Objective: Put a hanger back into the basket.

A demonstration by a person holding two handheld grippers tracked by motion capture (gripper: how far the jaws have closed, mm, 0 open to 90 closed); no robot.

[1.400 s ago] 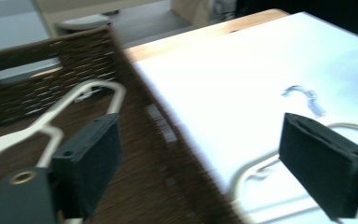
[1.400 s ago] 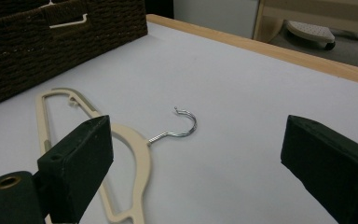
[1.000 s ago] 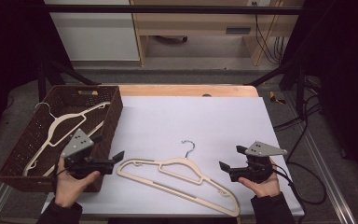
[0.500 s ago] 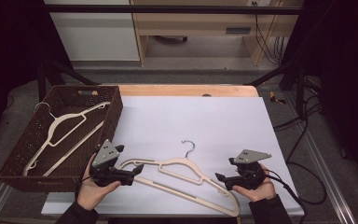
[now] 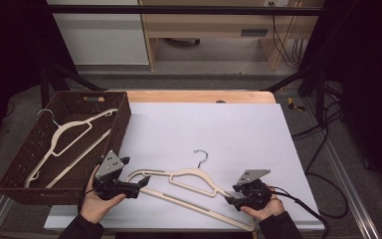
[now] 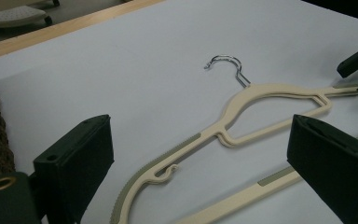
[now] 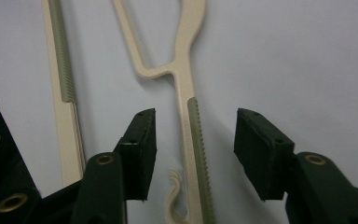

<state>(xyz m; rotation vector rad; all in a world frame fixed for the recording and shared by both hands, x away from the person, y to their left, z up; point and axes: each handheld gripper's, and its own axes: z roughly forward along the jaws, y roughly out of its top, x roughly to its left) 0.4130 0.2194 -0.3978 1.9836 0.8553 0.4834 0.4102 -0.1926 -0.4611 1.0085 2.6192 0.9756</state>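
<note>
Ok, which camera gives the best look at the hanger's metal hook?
The left gripper view: the metal hook is close, sharp and unobstructed on the white sheet. In the high view the hook is small and thin. The right gripper view takes in the hanger's arm, not the hook.

Wicker basket [image 5: 15,169], spare hanger [image 5: 62,142] inside.

Hanger [image 7: 186,93] hook cropped at top edge, shoulder tip cropped below
</note>
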